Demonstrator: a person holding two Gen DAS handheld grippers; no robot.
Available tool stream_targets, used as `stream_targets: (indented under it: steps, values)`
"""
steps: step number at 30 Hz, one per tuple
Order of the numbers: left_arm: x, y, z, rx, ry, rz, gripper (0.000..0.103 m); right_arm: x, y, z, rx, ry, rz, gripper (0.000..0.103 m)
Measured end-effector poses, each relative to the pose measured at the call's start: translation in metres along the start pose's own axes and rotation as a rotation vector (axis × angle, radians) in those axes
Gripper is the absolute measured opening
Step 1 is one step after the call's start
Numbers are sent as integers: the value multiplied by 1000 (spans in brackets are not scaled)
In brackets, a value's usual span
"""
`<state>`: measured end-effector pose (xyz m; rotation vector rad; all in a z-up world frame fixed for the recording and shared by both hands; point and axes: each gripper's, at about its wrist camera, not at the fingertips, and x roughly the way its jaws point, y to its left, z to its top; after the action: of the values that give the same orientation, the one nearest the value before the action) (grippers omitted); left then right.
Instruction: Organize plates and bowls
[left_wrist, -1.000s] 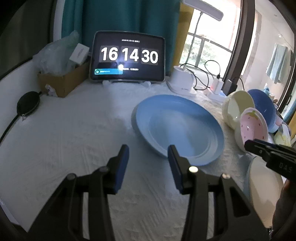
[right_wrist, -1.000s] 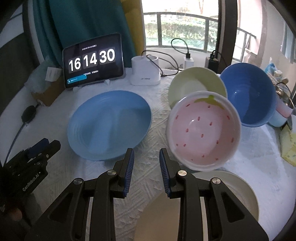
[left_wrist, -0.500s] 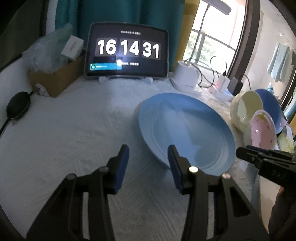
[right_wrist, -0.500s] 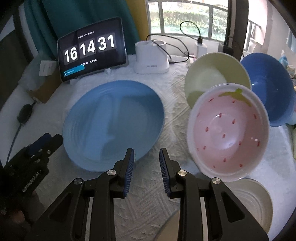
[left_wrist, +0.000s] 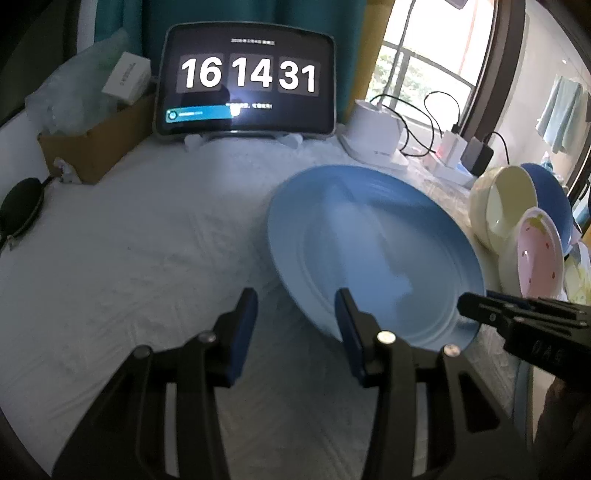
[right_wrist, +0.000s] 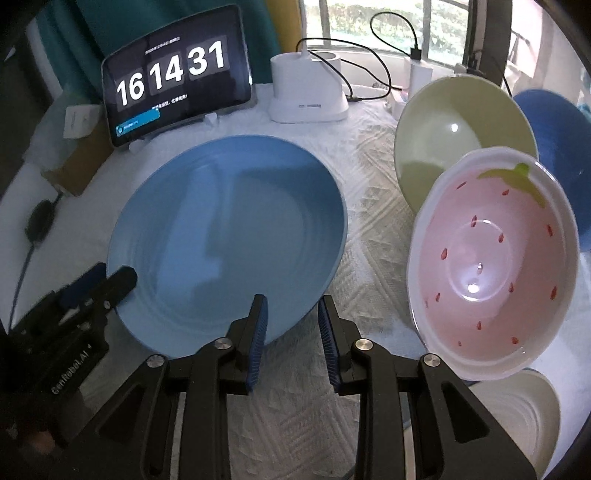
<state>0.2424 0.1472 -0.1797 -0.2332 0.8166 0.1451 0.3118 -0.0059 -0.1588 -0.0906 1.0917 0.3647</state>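
A large blue plate (left_wrist: 373, 254) (right_wrist: 229, 236) lies on the white cloth. My left gripper (left_wrist: 295, 328) is open and empty, its right finger at the plate's near-left rim; it shows in the right wrist view (right_wrist: 99, 284). My right gripper (right_wrist: 291, 332) is open and empty at the plate's near rim; it shows in the left wrist view (left_wrist: 491, 310). A pink strawberry bowl (right_wrist: 495, 266) (left_wrist: 539, 254), a pale yellow-green bowl (right_wrist: 461, 133) (left_wrist: 506, 206) and a dark blue bowl (right_wrist: 561, 155) (left_wrist: 554, 195) stand tilted on the right. A cream plate (right_wrist: 517, 410) lies near right.
A tablet clock (left_wrist: 247, 81) (right_wrist: 173, 74) stands at the back. A white charging base (right_wrist: 306, 88) (left_wrist: 373, 133) with cables is beside it. A cardboard box (left_wrist: 92, 144) with bags stands back left. A black round object (left_wrist: 20, 206) with a cord lies at the left.
Both grippers have moved forward toward the blue plate, which now fills more of each view. Both jaws stay open.
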Motion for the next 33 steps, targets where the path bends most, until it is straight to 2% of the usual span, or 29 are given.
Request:
stream_targets:
  steps: [13,33]
  values:
    - [-3,0,-3,0,17,1,44,-16,9,-14,-33,-15,28,25]
    - [-48,-3,-42,18,48,-4,44,-45,5,-54,-31,-13,41,24]
